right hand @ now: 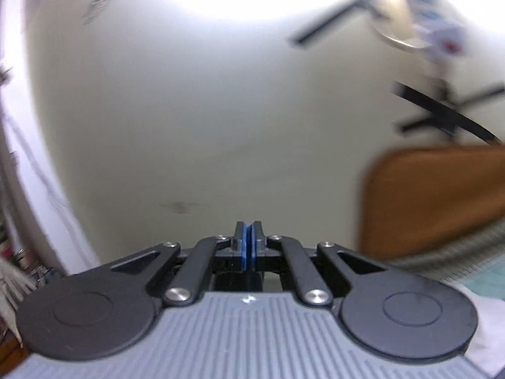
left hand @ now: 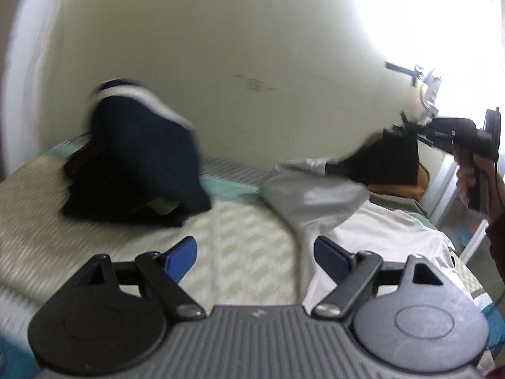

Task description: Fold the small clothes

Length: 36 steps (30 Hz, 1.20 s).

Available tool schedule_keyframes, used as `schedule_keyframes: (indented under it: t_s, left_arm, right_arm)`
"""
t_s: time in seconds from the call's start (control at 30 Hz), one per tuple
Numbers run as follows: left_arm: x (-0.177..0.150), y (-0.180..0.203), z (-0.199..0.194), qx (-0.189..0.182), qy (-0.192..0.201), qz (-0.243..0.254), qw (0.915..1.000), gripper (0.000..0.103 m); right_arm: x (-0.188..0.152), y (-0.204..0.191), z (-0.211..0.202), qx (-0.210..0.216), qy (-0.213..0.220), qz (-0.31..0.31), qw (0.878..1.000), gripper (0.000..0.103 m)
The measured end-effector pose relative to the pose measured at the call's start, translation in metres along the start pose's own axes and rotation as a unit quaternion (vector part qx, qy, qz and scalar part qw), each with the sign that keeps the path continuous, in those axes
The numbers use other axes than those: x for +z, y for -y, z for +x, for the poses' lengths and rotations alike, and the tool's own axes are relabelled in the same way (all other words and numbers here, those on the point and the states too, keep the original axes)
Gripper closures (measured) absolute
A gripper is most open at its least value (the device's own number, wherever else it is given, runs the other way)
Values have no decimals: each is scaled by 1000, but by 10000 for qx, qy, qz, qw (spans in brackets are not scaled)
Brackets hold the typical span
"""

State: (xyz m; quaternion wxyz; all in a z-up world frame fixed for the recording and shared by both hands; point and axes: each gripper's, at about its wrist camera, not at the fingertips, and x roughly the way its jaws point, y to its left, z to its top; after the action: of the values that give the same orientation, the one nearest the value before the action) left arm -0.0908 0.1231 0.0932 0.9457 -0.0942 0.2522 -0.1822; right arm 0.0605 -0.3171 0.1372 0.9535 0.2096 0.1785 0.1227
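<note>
In the left wrist view my left gripper (left hand: 255, 252) is open and empty, low over the patterned bed cover (left hand: 126, 246). A grey-and-white garment with a dark part (left hand: 318, 195) lies ahead to the right. My right gripper (left hand: 407, 129) holds its dark end lifted above the bed. A navy garment with a white stripe (left hand: 142, 154) is heaped at the left. In the right wrist view my right gripper (right hand: 249, 246) is shut with blue pads together, pointing at the wall; the cloth itself is not visible there.
A cream wall (left hand: 252, 47) stands right behind the bed. An orange-brown cushion (right hand: 435, 199) sits at the right, also in the left wrist view (left hand: 407, 189). A bright window (left hand: 442, 15) and a hanging rack (right hand: 410, 15) are at the upper right.
</note>
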Motion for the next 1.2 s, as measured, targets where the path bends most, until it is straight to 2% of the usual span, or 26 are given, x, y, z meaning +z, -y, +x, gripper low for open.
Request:
schedule_keyframes:
  t_s: [0.17, 0.3, 0.37, 0.47, 0.5, 0.53, 0.6, 0.7, 0.73, 0.8, 0.87, 0.9, 0.93, 1.0, 1.1, 1.17, 1.2]
  left_arm:
    - [39, 29, 93, -445, -477, 314, 9974, 15]
    - [53, 40, 177, -503, -1096, 268, 9923, 16]
    - [53, 42, 214, -370, -1383, 253, 9894, 18]
    - [51, 39, 249, -278, -1554, 226, 9872, 18]
    - [51, 36, 256, -271, -1566, 199, 9871, 18]
    - [52, 35, 263, -259, -1575, 162, 9870, 18]
    - [52, 31, 278, -218, -1597, 79, 9869, 21]
    - [49, 28, 303, -167, -1744, -80, 9845, 32]
    - [48, 29, 305, -118, -1615, -33, 9868, 35]
    - [52, 33, 311, -132, -1635, 34, 9865, 74]
    - [54, 37, 316, -132, -1608, 33, 9869, 95]
    - [57, 40, 318, -109, -1582, 69, 9873, 95]
    - [61, 43, 319, -73, -1511, 126, 9884, 95]
    - [74, 48, 315, -97, -1254, 250, 9917, 95]
    - [94, 55, 311, 237, -920, 619, 9935, 95]
    - [100, 52, 317, 382, -966, 656, 9924, 95]
    - [100, 49, 322, 452, -1054, 626, 9914, 95]
  right_arm:
    - [-22, 65, -3, -303, -251, 402, 9984, 99]
    - [-35, 102, -7, -397, -236, 705, 9964, 99]
    - [-39, 108, -12, -481, -249, 634, 9965, 98]
    - [-53, 98, -16, -270, -513, 224, 9981, 87]
    - [-60, 92, -13, -163, -722, -31, 9973, 69]
    - [-70, 84, -9, -106, -933, -331, 9950, 47]
    - [-91, 70, 1, -105, -1317, -862, 9875, 29]
    - [-121, 61, 21, -260, -1912, -1416, 9710, 28]
    - [-127, 62, 25, -295, -2047, -1487, 9670, 28]
    - [-136, 67, 33, -169, -2274, -1534, 9615, 30]
    - [-147, 66, 34, -108, -2425, -1781, 9536, 81]
    - [-147, 64, 34, -174, -2334, -1934, 9528, 100]
    - [-141, 66, 33, -262, -2262, -1899, 9550, 100]
    - [-124, 75, 24, -523, -1841, -1621, 9680, 100]
    - [-88, 110, 6, -621, -1333, -466, 9880, 100]
    - [-72, 134, -5, -970, -972, 78, 9905, 99]
    - [-67, 147, -7, -1325, -832, 254, 9874, 97]
